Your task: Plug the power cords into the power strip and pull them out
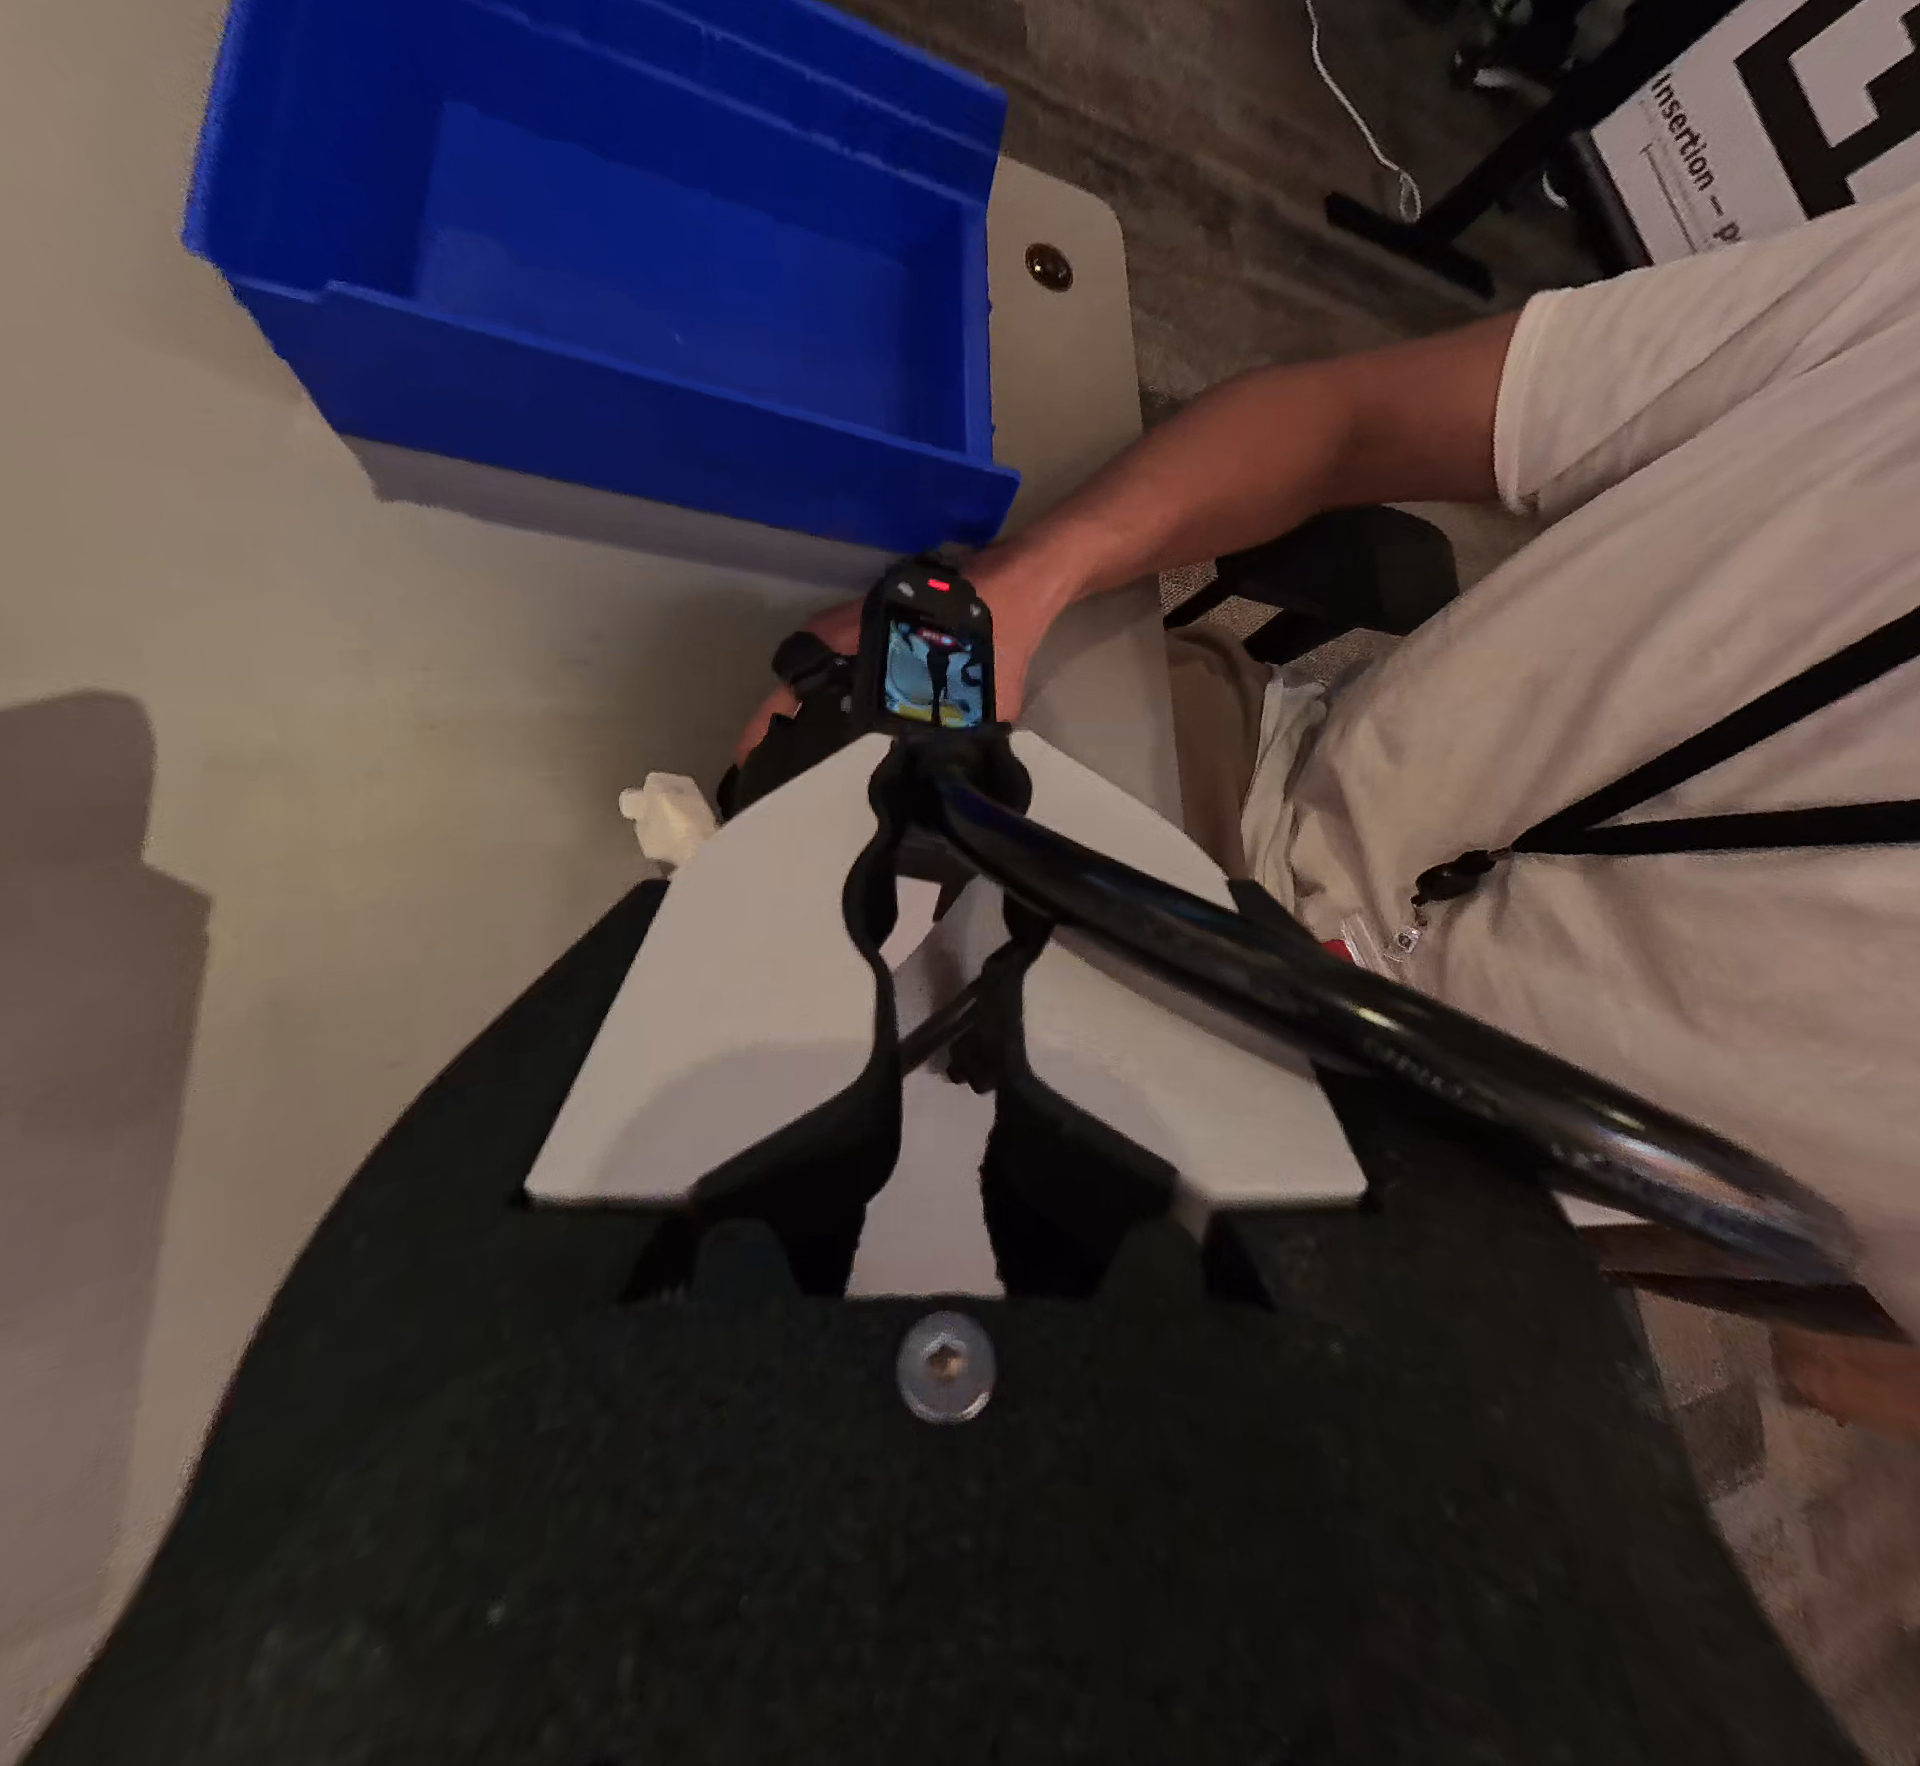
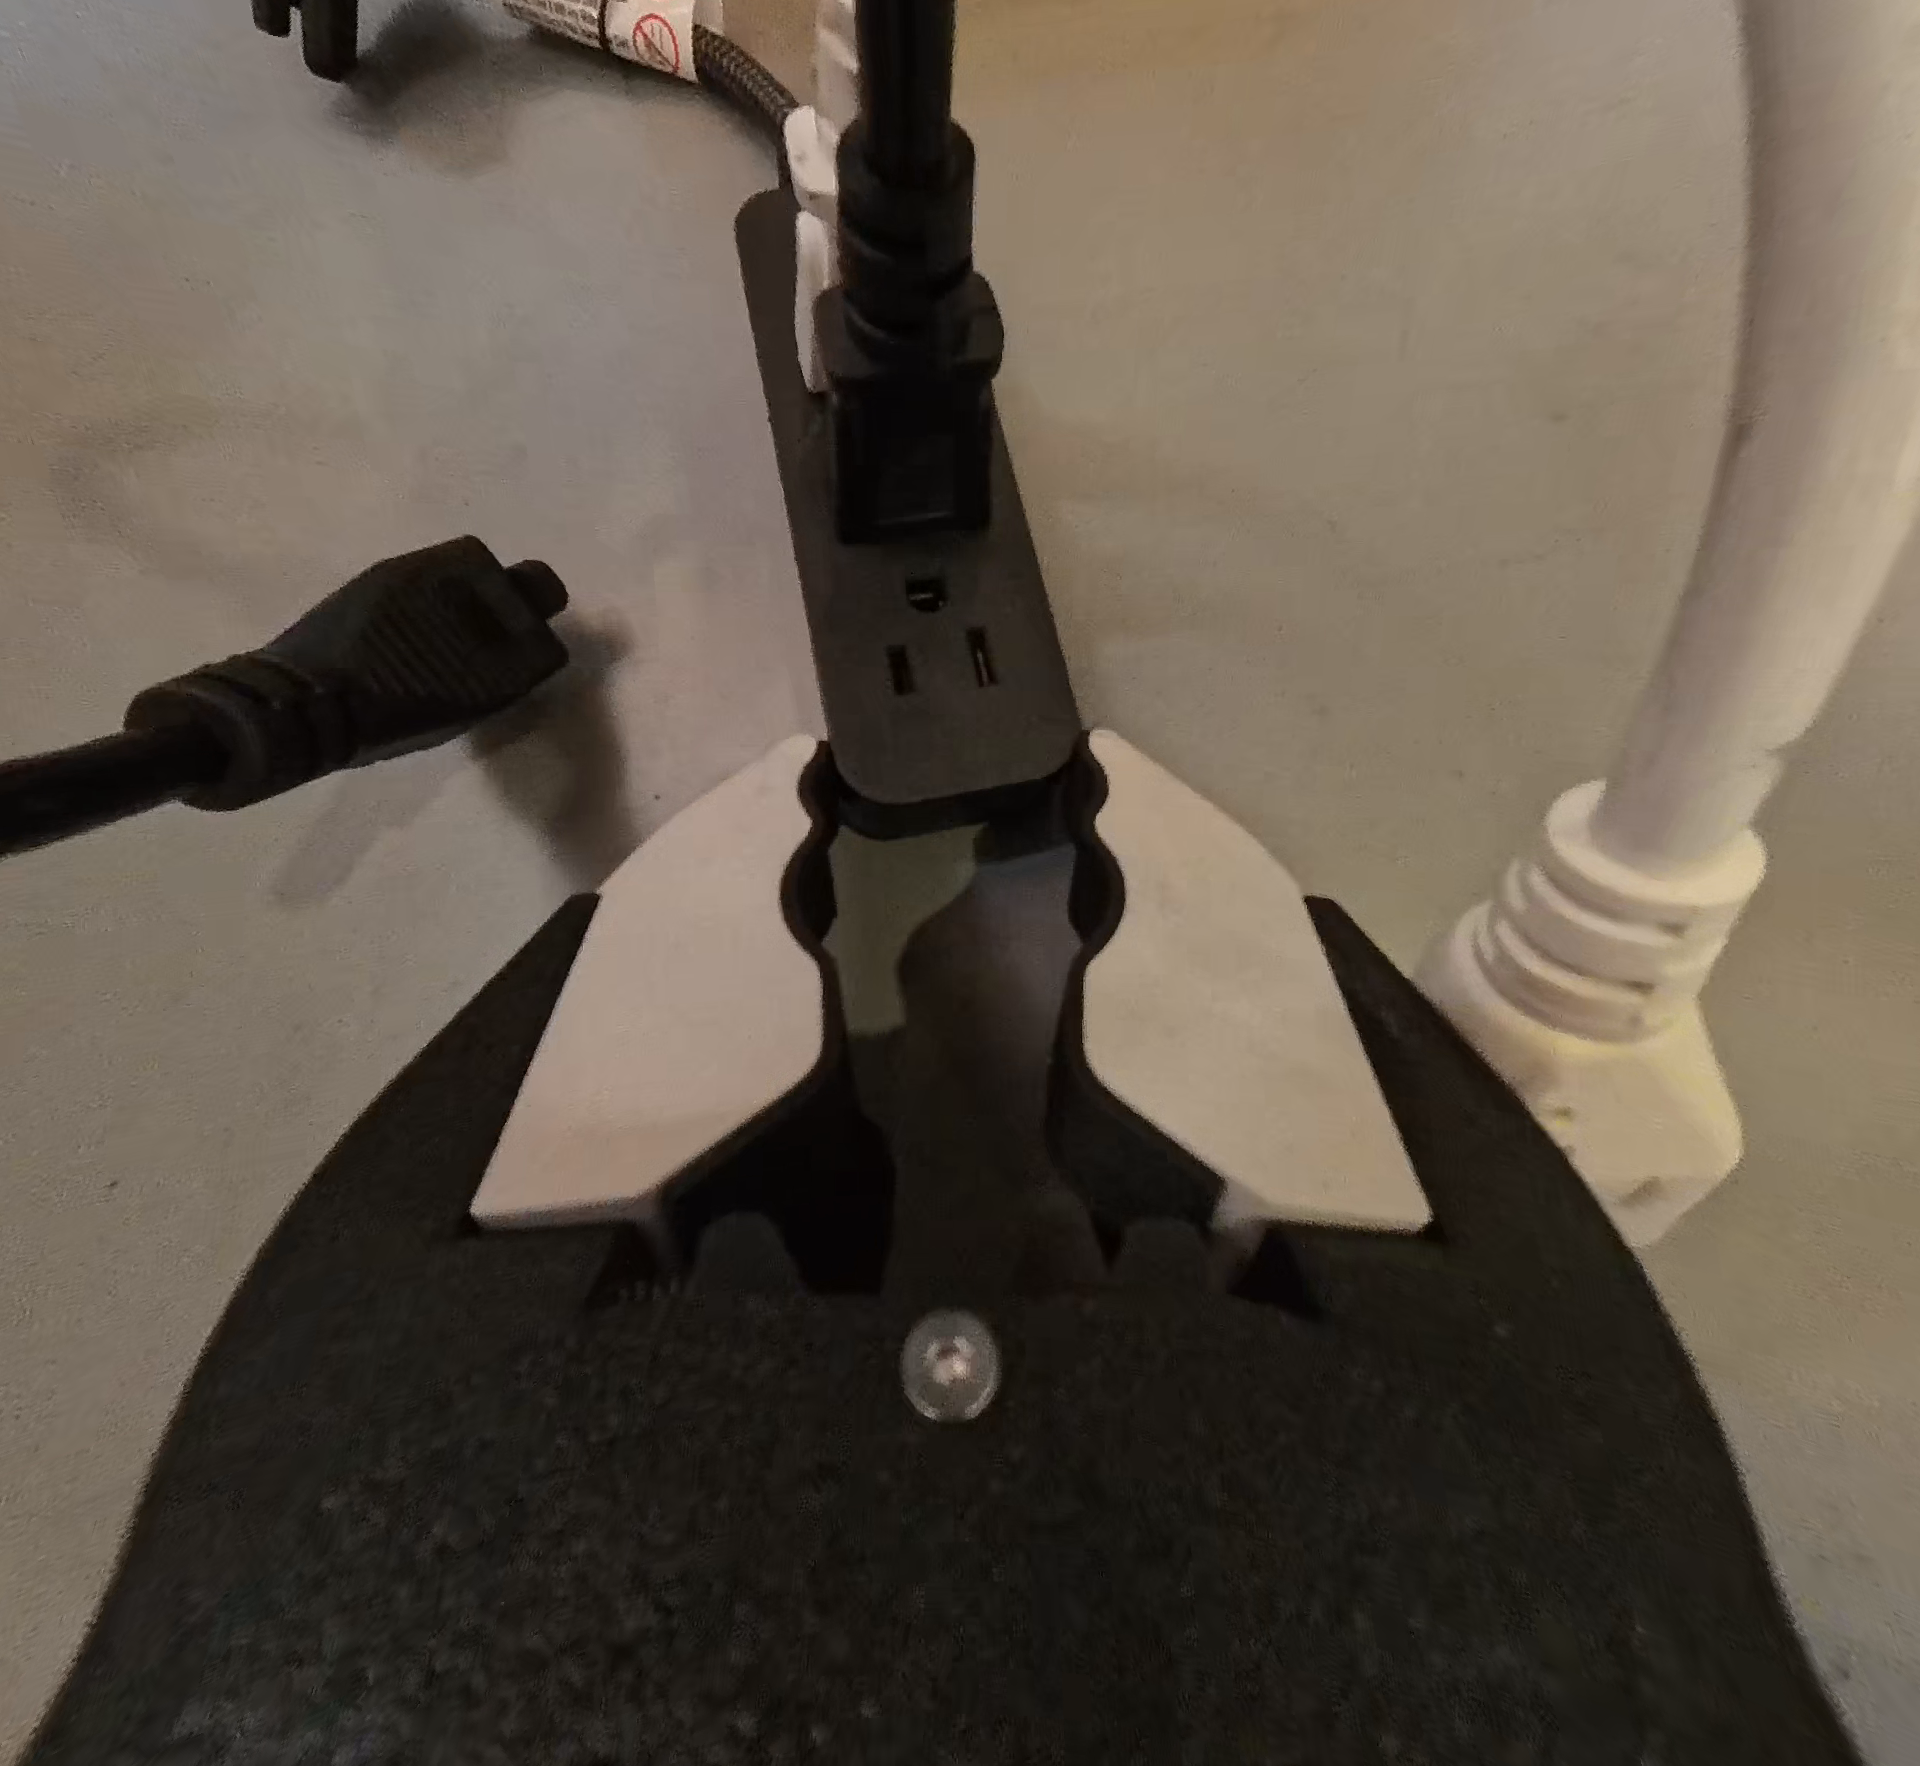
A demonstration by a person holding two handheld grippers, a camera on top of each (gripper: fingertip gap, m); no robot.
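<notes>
Right fingers (image 2: 951,781) pinched power strip (image 2: 914,511) end; left fingers (image 1: 940,895) pinched black cord (image 1: 1351,1010), whose pull could lift the strip.

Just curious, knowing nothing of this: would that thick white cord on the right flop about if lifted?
The thick white cord probably stays fairly stiff: it holds a broad arch unsupported. Its chunky white plug likely weighs that end down. The ribbed collar suggests bending happens there.

Likely lab: marker board (image 1: 1787,75) on stand, carpet (image 1: 1143,2), blue bin (image 1: 623,262).
</notes>
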